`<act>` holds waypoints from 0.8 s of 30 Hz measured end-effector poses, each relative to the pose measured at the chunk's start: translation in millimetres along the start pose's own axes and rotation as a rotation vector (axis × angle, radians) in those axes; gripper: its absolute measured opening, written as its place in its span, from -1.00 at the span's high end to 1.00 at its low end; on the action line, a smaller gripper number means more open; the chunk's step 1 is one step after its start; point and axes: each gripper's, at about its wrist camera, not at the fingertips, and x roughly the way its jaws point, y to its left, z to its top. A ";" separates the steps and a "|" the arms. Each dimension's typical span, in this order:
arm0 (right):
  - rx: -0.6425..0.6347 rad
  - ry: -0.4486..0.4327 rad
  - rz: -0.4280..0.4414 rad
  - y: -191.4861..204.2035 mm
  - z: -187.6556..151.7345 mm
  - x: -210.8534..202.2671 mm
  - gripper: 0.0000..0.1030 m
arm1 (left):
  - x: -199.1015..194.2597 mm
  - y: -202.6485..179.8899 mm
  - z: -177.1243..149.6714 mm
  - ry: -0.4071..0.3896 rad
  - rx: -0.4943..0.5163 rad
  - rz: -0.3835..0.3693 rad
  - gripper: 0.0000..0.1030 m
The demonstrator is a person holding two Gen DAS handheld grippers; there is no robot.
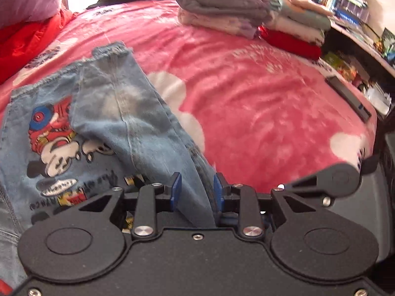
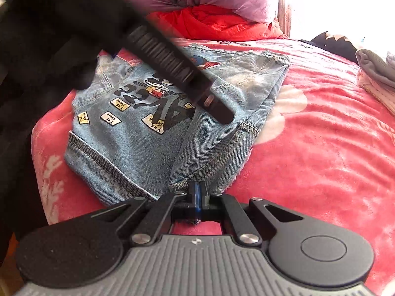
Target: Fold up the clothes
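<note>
The denim jacket (image 2: pixel 158 123) lies on the pink blanket (image 1: pixel 259 103). The right gripper (image 2: pixel 196 192) is clamped on its near hem; the left gripper (image 1: pixel 197 190) stands partly open around a denim fold.

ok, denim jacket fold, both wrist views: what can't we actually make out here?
- Left wrist view: whether the left gripper pads press the denim jacket fold between them; the cloth hides the contact.
- Right wrist view: the jacket's upper print, crossed by the blurred black left gripper body.
- Right wrist view: what the right gripper pinches; only a hem edge shows.
- Left wrist view: shelf items, too small and blurred.
</note>
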 end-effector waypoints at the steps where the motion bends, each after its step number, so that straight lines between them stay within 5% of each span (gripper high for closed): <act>1: 0.008 -0.001 0.005 0.1 -0.9 0.7 0.90 | 2.8 -3.3 -2.3 0.010 0.016 0.010 0.49; 6: 0.020 -0.004 0.009 6.8 -3.5 3.9 0.91 | 12.2 -20.3 -6.2 0.034 0.130 0.107 0.50; 9: 0.022 -0.004 0.009 5.4 -3.2 3.4 0.91 | 14.3 -22.5 -8.1 0.032 0.162 0.161 0.83; 24: 0.065 -0.013 0.036 1.6 -4.3 0.7 0.90 | 16.2 20.0 1.0 -0.022 -0.324 -0.044 0.96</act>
